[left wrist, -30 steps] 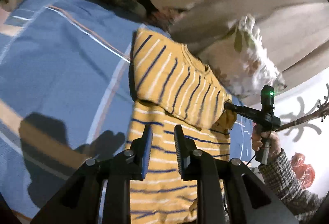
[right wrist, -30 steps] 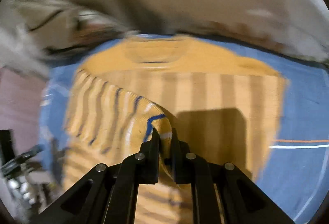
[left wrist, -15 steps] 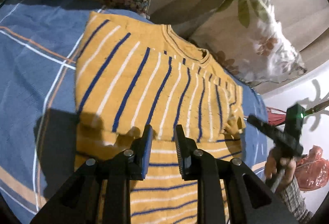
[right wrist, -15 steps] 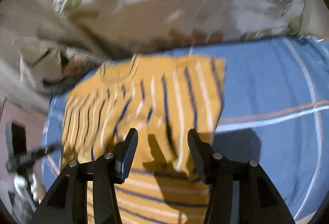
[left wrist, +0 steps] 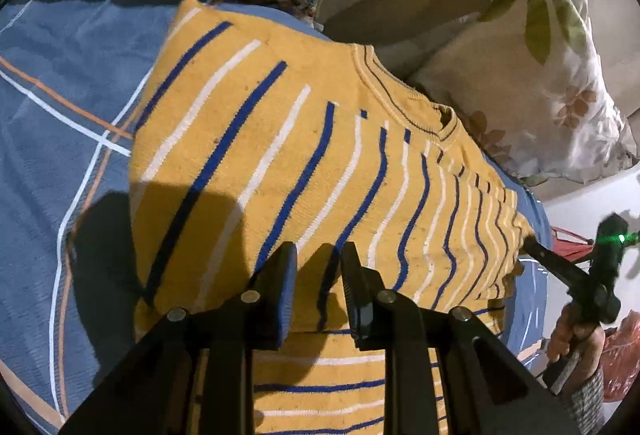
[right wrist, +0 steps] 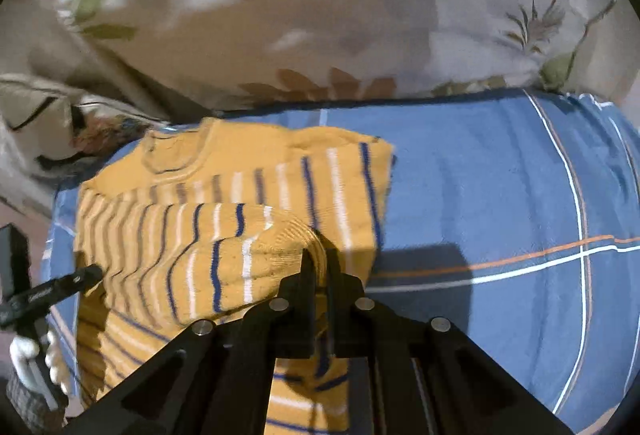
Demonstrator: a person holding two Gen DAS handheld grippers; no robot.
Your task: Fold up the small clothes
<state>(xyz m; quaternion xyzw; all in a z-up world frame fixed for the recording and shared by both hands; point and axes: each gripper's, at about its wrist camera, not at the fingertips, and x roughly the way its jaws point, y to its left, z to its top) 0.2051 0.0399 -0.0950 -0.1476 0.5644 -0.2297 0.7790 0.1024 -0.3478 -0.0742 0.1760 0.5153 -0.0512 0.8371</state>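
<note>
Hem end of sweater (left wrist: 280,155) cut off under both tools. Right view blurred; stripe detail there hard to read.

Left tool (left wrist: 318,267): narrow gap between jaws, poised over folded-in sleeve; contact with fabric not discernible.

Right tool (right wrist: 318,263): just closed, jaws pressed together on ribbed cuff (right wrist: 288,235) of other sleeve, fabric pinched between the pads.

Sweater flat on bed cover (left wrist: 60,95), directly ahead of and beneath both tools. Neckline at far end toward pillow (left wrist: 540,95); long axis straight away from tools.
</note>
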